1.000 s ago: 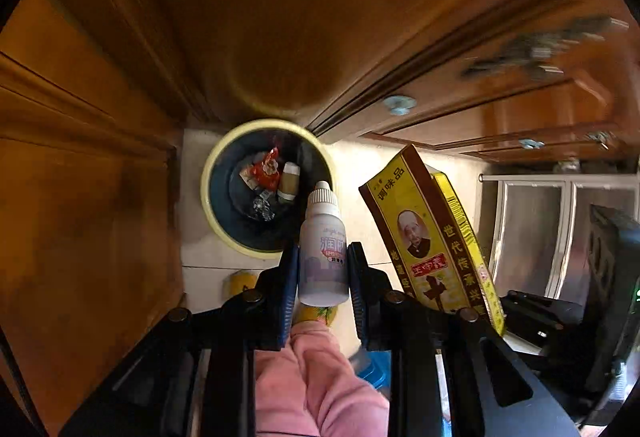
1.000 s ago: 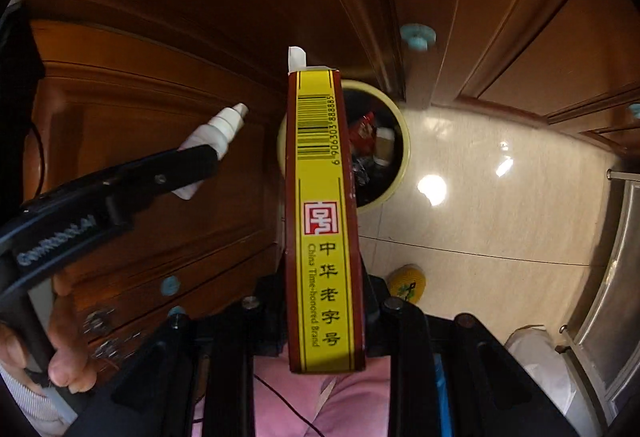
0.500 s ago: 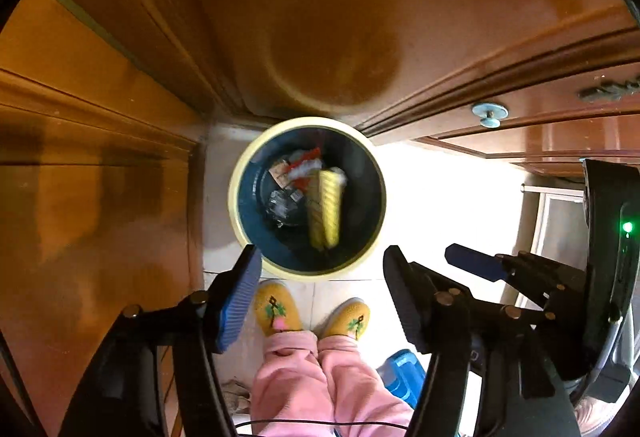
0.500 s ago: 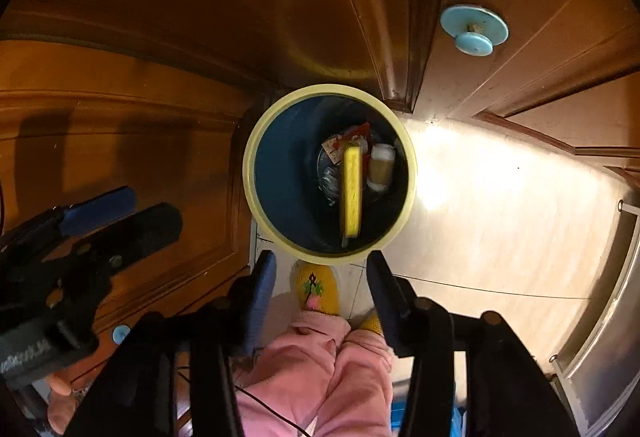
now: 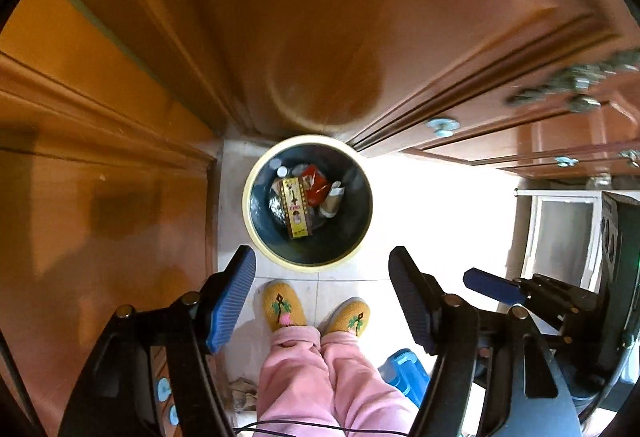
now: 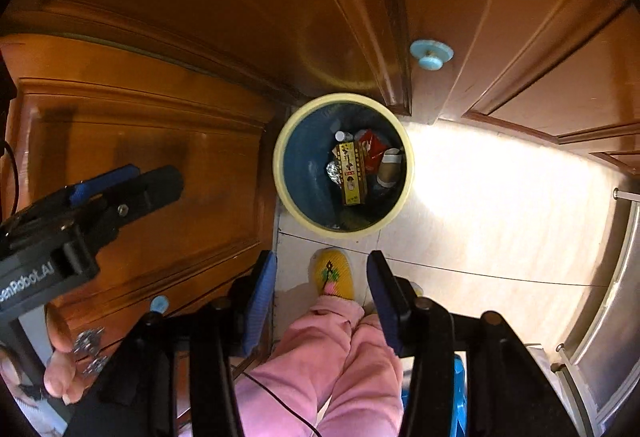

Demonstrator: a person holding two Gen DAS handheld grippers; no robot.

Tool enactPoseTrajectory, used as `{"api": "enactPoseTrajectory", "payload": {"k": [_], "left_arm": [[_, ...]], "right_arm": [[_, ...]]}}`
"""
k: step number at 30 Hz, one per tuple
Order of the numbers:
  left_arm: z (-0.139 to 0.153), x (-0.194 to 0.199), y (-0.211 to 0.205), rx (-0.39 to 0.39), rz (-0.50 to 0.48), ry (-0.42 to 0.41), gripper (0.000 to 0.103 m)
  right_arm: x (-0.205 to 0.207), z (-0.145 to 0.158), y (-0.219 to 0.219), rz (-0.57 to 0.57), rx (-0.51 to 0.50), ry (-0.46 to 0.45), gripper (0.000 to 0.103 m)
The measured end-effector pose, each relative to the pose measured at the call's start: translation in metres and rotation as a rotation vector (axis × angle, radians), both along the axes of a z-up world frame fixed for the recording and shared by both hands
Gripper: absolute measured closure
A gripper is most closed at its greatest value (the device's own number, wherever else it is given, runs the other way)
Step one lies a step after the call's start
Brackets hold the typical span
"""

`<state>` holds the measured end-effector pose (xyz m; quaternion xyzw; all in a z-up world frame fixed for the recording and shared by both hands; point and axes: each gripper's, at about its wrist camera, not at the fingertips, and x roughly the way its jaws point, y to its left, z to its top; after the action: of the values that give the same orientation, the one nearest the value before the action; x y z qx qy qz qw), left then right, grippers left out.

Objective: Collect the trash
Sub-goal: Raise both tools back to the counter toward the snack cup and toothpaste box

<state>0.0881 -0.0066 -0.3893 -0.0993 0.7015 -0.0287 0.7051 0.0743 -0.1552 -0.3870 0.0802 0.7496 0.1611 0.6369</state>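
A round bin with a cream rim (image 5: 256, 233) (image 6: 280, 173) stands on the floor below both grippers. Inside lie a yellow and red box (image 5: 296, 207) (image 6: 352, 173), a red wrapper (image 5: 314, 181) (image 6: 372, 147), a white-capped bottle (image 5: 282, 170) (image 6: 341, 136), foil and other scraps. My left gripper (image 5: 322, 297) is open and empty, above the bin's near side. My right gripper (image 6: 322, 301) is open and empty too. The right gripper shows at the right of the left wrist view (image 5: 496, 287), and the left gripper at the left of the right wrist view (image 6: 120, 185).
Wooden cabinet doors (image 5: 120, 157) (image 6: 160, 97) with pale blue knobs (image 6: 431, 54) close in behind and left of the bin. The person's yellow slippers (image 5: 282, 307) (image 6: 332, 273) and pink trousers stand just before it. Pale tile floor (image 6: 500, 205) extends right. A blue object (image 5: 404, 373) lies by the feet.
A second ago my left gripper held the white bottle and my right the yellow box. Both opened and the items fell into the bin. Both grippers have since risen a little.
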Motion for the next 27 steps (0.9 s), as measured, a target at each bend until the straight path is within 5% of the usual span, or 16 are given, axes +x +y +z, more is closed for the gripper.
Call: {"api": "enactPoseTrajectory", "payload": {"k": [10,20,27], "left_arm": [[0.114,-0.024,-0.013,-0.034,-0.027,-0.129,0.036],[0.256,-0.023,-0.023,-0.011,-0.147,-0.436,0.028],[0.326,0.001,-0.017,-0.031,-0.173,-0.576,0.024]], "right_arm": [[-0.011,0.104,-0.022,-0.067,0.021,-0.110,0.055],[-0.018,0.230,-0.032,-0.109,0.027,-0.295,0.055],[-0.010,0.307,-0.030,-0.122,-0.012,-0.456,0.055]]}}
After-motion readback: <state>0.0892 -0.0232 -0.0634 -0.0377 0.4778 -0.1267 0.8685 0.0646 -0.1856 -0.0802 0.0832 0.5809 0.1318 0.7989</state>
